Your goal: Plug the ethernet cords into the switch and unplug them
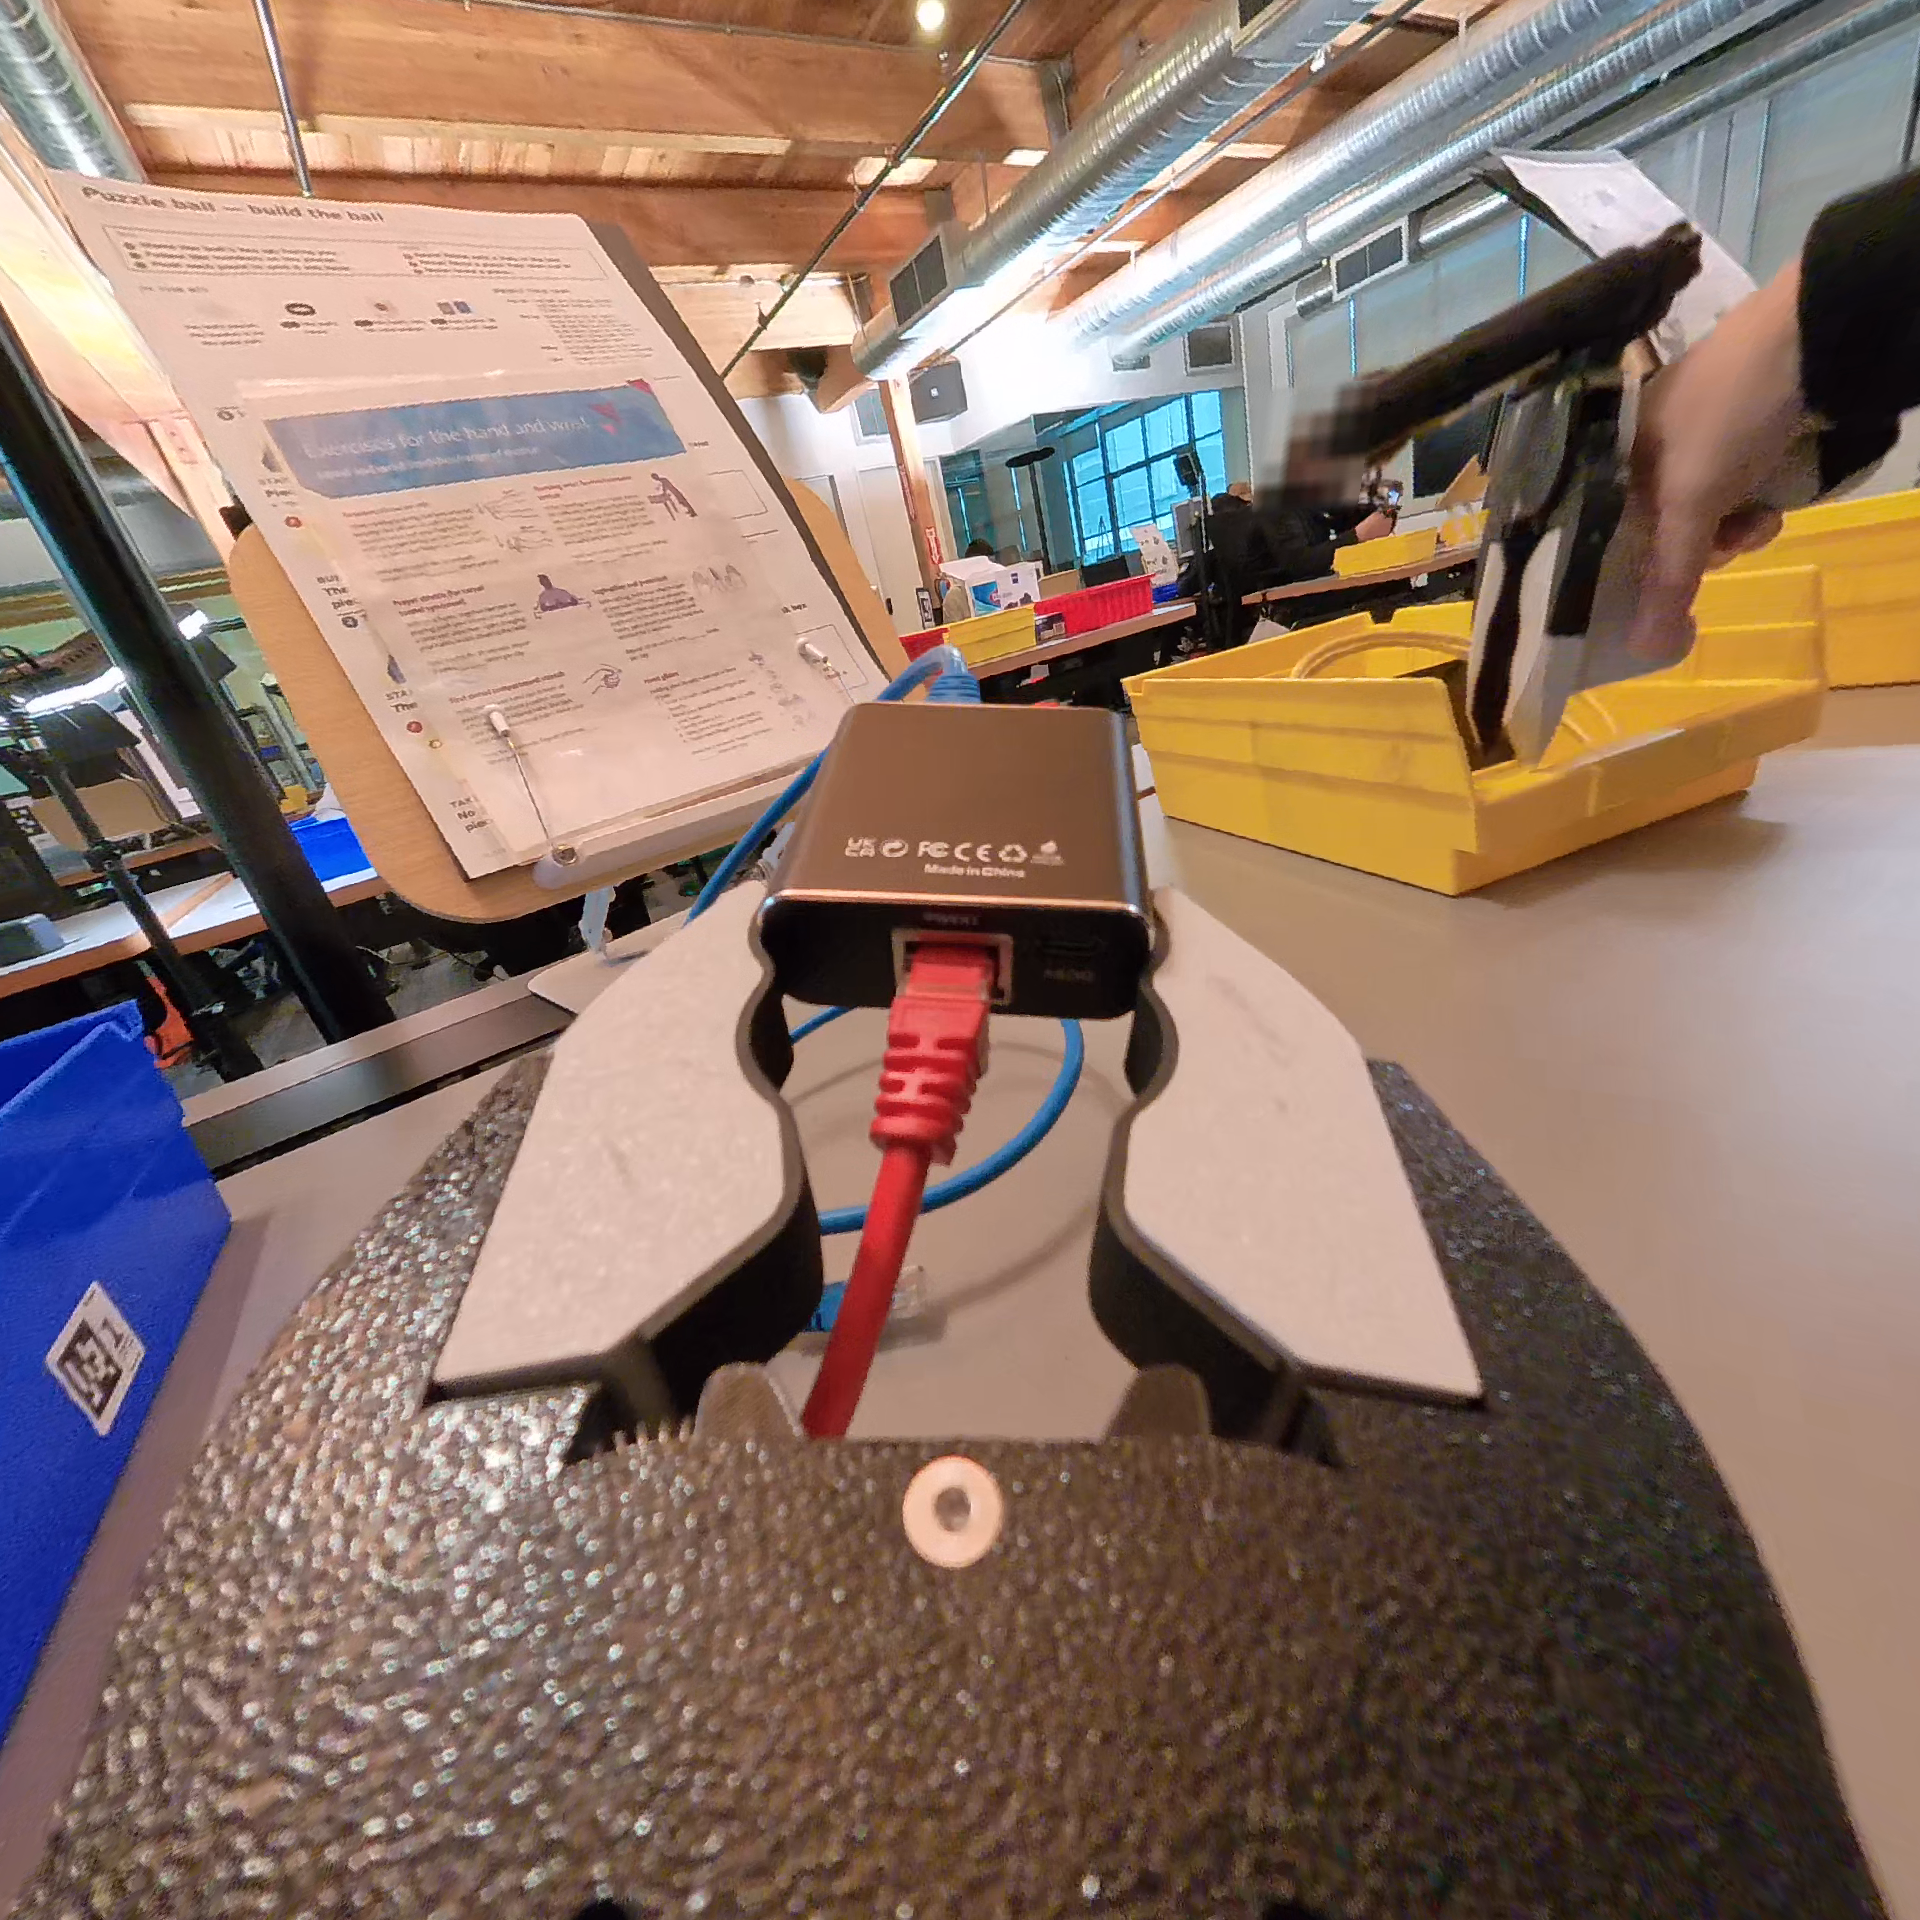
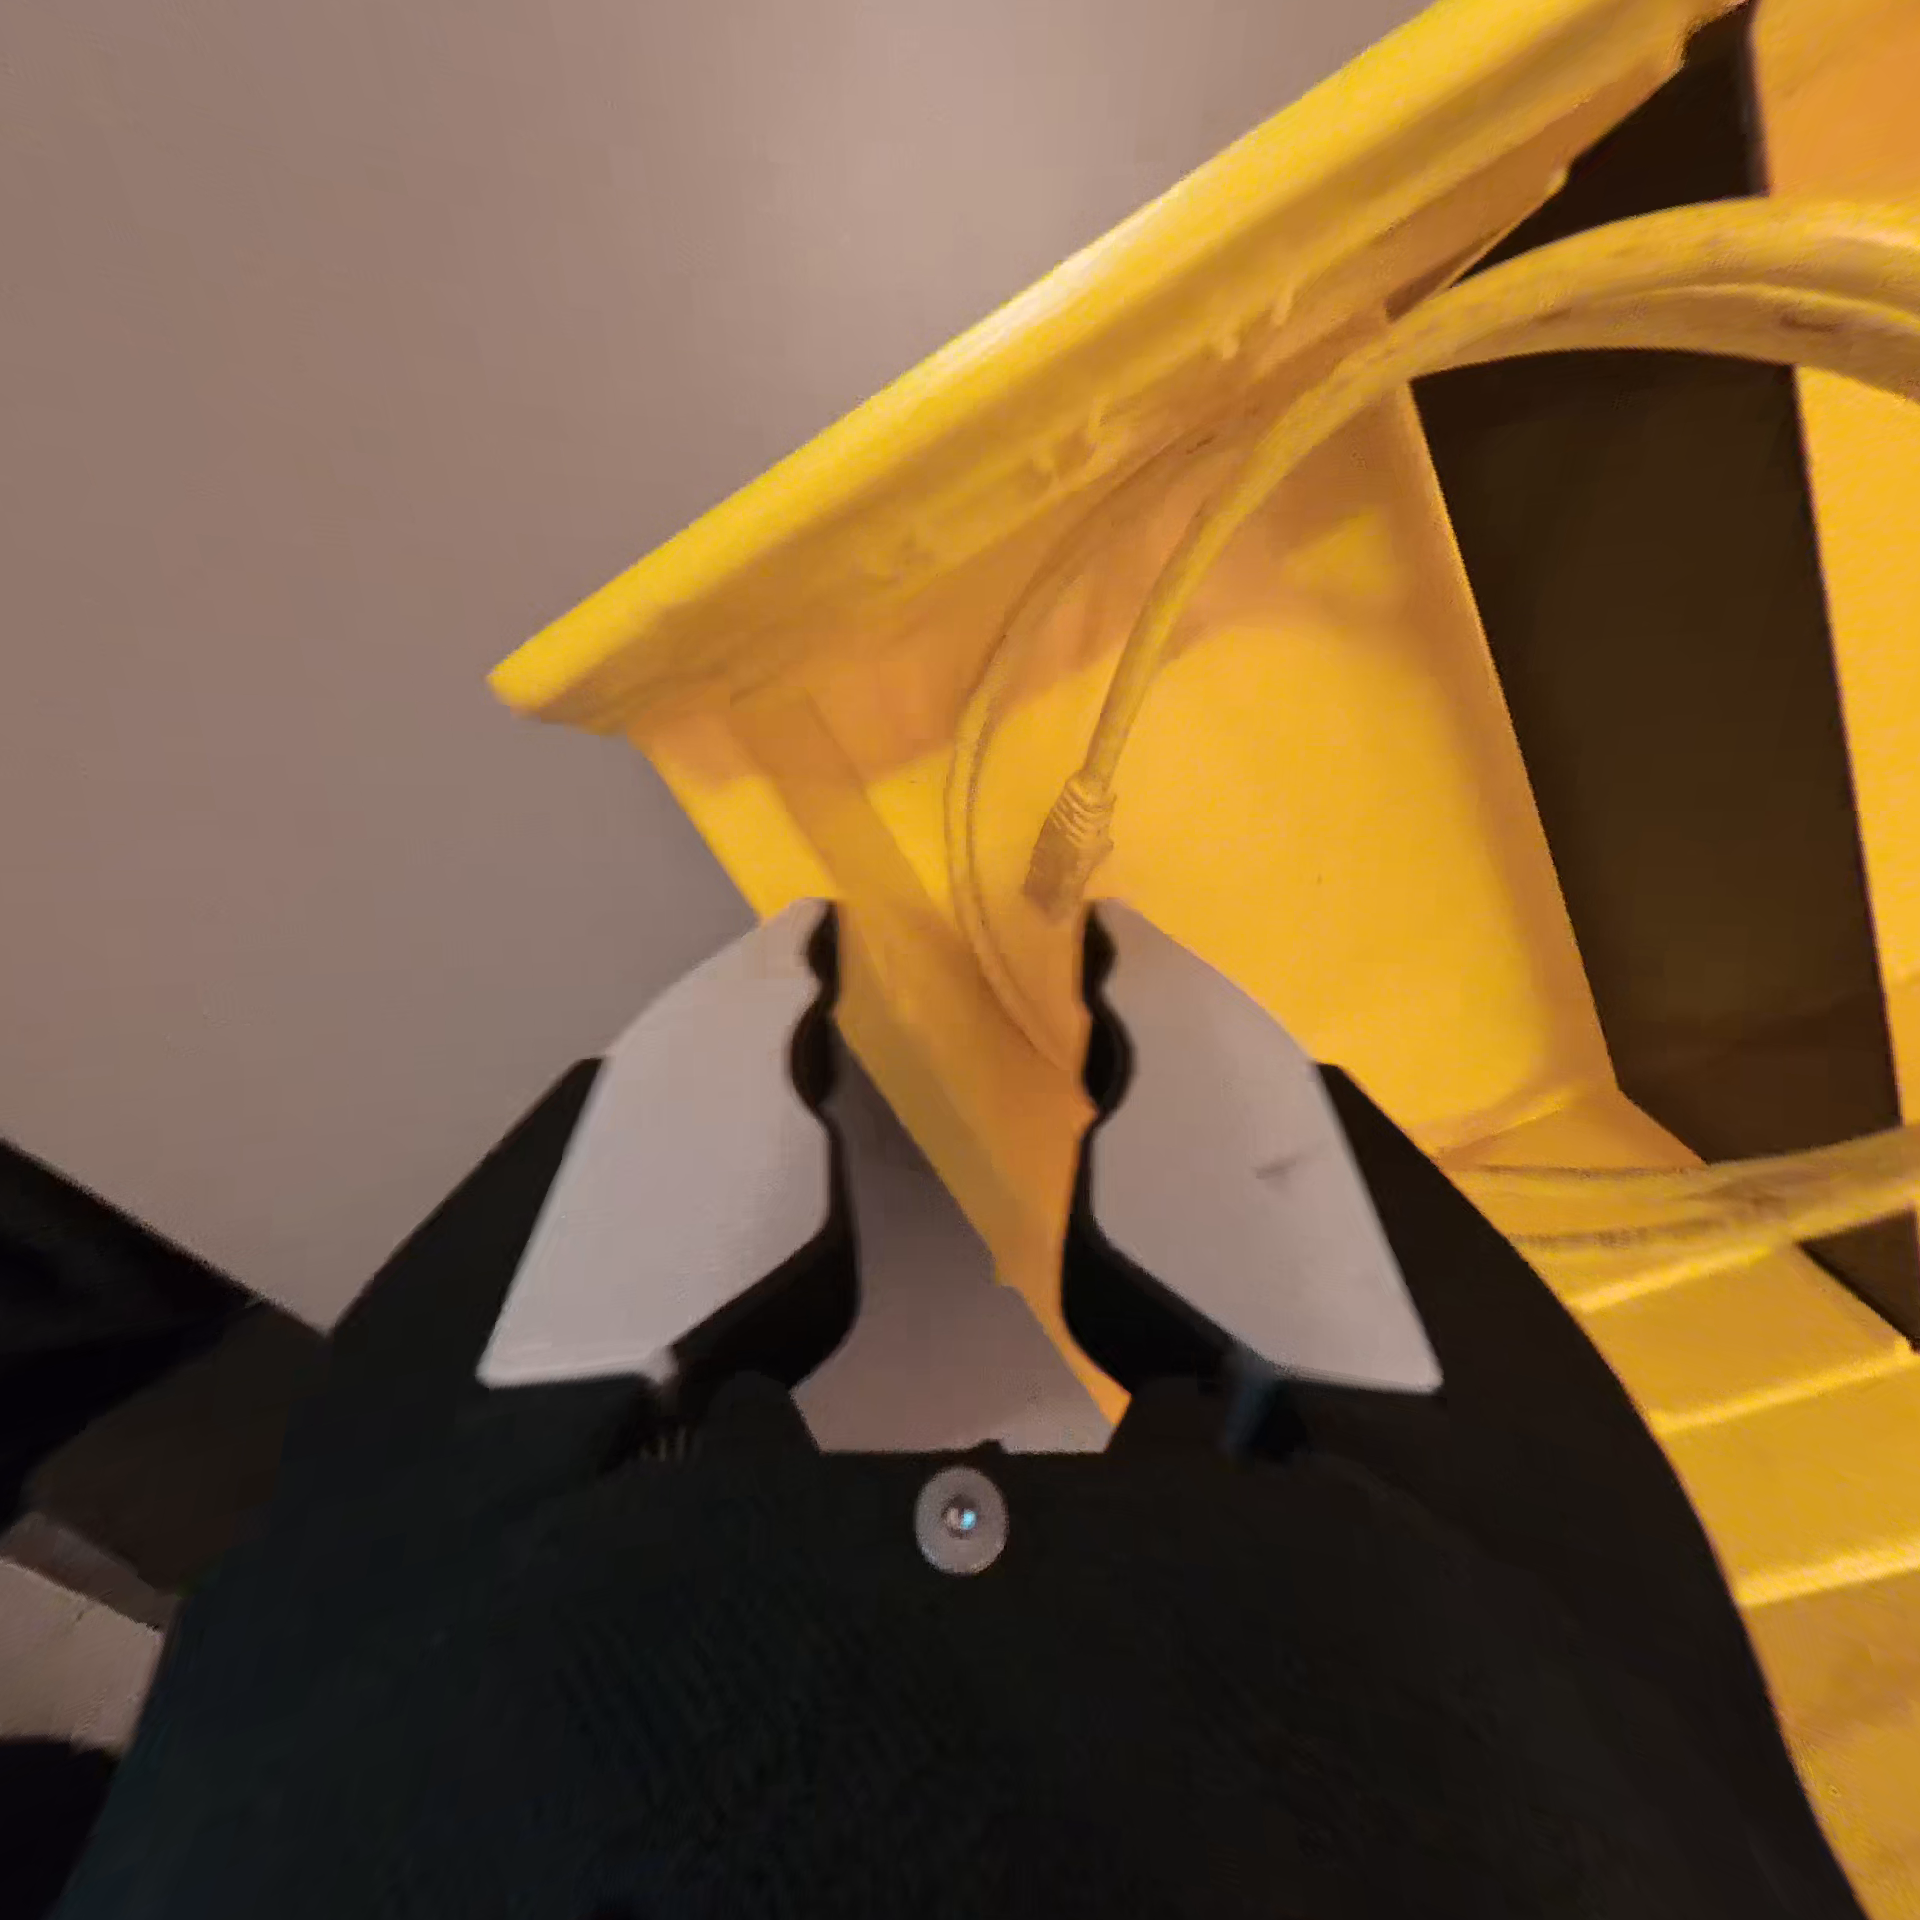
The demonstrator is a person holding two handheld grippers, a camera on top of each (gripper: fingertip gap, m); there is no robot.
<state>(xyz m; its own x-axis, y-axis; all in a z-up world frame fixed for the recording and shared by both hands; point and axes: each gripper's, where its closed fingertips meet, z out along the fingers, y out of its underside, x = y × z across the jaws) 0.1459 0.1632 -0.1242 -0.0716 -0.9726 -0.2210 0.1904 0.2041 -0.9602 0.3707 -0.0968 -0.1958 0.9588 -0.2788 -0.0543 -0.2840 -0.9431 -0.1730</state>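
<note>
My left gripper (image 1: pixel 956 977) is shut on the black switch (image 1: pixel 966 821), one finger on each side, just above the grey table (image 1: pixel 1558 1143). A red ethernet cord (image 1: pixel 930 1049) is plugged into the switch's near port. A blue cord (image 1: pixel 1049 1101) loops under the switch, and one blue plug (image 1: pixel 951 681) shows behind it. My right gripper (image 2: pixel 961 920) is open and empty, pointing down into a yellow bin (image 2: pixel 935 499). A yellow ethernet cord (image 2: pixel 1164 613) lies coiled there, its plug (image 2: pixel 1070 847) just beyond the fingertips. The right gripper also shows in the left wrist view (image 1: pixel 1507 717).
A wooden stand with printed sheets (image 1: pixel 499 540) stands behind the switch on the left, beside a black pole (image 1: pixel 177 686). A blue bin (image 1: pixel 73 1299) sits at the left edge. More yellow bins (image 1: pixel 1860 582) stand at the far right. A person's hand (image 1: pixel 1704 488) holds the right gripper.
</note>
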